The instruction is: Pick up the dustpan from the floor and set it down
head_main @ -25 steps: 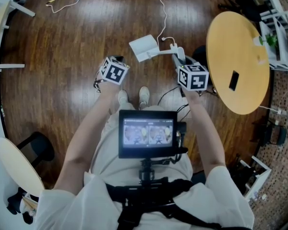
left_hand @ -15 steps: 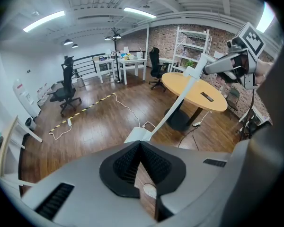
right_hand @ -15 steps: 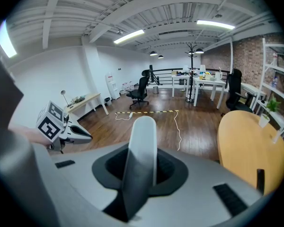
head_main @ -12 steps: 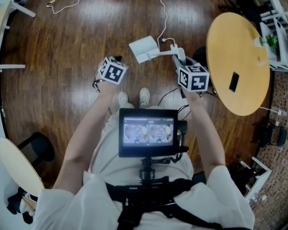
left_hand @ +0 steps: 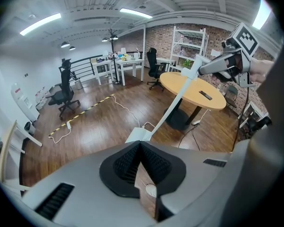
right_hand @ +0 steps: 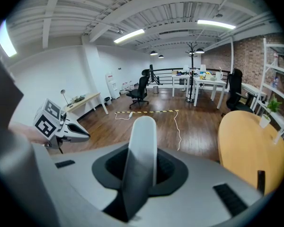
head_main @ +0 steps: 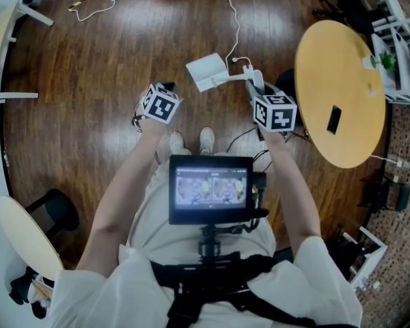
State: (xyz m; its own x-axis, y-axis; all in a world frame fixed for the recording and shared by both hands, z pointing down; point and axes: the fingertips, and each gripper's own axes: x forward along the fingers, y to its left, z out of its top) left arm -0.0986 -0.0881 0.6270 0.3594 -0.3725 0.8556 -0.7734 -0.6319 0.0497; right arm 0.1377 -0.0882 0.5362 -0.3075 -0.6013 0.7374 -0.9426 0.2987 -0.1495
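While the right hand-held gripper [head_main: 254,82] pinches the long white handle [right_hand: 143,141] of the dustpan [head_main: 206,70], the pan end sits upper centre in head view, low over the wood floor [head_main: 89,74]; touching or not, can't tell. Left hand-held gripper [left_hand: 139,144]: jaws pressed together, nothing btwn, left of dustpan. Round yellow worktop [head_main: 338,94] at right edge.

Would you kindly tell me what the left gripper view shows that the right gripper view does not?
Only the left gripper view: the dustpan, its white pan and the handle running up to the right gripper. Only the right gripper view: that handle clamped between its own jaws, and the left gripper. Both: the round table.
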